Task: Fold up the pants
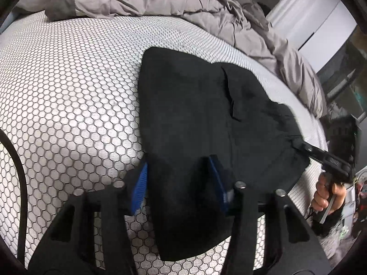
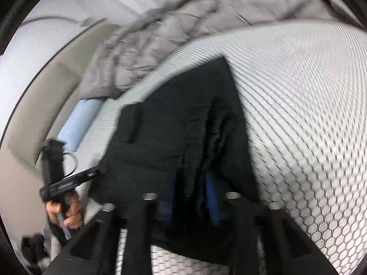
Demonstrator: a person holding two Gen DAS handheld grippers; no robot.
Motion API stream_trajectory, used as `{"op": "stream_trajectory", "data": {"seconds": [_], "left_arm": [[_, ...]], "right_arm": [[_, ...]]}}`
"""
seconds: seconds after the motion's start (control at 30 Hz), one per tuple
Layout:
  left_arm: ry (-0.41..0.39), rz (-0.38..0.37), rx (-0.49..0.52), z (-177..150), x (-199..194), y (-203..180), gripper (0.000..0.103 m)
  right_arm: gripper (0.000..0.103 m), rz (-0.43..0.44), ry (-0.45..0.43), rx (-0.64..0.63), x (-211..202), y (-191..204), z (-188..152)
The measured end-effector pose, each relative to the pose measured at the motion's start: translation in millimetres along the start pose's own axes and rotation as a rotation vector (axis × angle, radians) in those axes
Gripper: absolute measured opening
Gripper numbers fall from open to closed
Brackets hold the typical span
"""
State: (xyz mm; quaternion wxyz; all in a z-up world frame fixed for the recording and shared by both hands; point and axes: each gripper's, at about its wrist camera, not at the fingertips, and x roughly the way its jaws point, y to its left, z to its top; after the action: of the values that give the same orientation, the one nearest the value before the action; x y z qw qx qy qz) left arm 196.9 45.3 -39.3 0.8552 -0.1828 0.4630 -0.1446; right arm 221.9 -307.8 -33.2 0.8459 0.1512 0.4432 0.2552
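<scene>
Item: black pants [image 1: 206,105], lying spread on a bed's honeycomb-patterned mattress [image 1: 68,96], with a rumpled grey duvet [image 1: 160,0] bunched along the far edge. Left claw [image 1: 179,183]: blue pads astride a bunched near edge of the cloth, pressing on it. Right claw [image 2: 190,197]: nearly closed, pinching a fold of the same pants; picture blurred, a hand [image 1: 325,194] gripping its handle.

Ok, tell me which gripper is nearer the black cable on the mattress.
Left. The left gripper sits just right of the cable as its own view shows it; the right gripper is farther right, across the black pants.
</scene>
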Motion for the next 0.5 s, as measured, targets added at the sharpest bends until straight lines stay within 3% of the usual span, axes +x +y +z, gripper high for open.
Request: {"op": "stream_trajectory", "data": {"seconds": [0.13,0.2,0.23,0.3,0.4,0.5], "left_arm": [[0.025,-0.015,-0.015,-7,1,4,0.045],[0.033,0.008,0.006,-5,3,2,0.045],[0.034,0.015,0.012,-4,5,-1,0.045],[0.038,0.012,0.010,-1,7,-3,0.045],[0.044,-0.001,0.001,0,10,-1,0.045],[0.029,0.017,0.014,5,11,-4,0.038]], "right_arm": [[0.019,-0.048,-0.019,-0.069,-17,14,-4],[0.032,-0.217,0.049,-0.104,-1,7,-14],[0.035,-0.232,0.066,-0.095,4,1,-16],[0.040,-0.154,0.042,-0.016,-5,-9,-13],[0.054,-0.123,-0.016,0.009,-27,-13,-9],[0.056,-0.060,-0.007,0.062,-22,-26,-10]]}}
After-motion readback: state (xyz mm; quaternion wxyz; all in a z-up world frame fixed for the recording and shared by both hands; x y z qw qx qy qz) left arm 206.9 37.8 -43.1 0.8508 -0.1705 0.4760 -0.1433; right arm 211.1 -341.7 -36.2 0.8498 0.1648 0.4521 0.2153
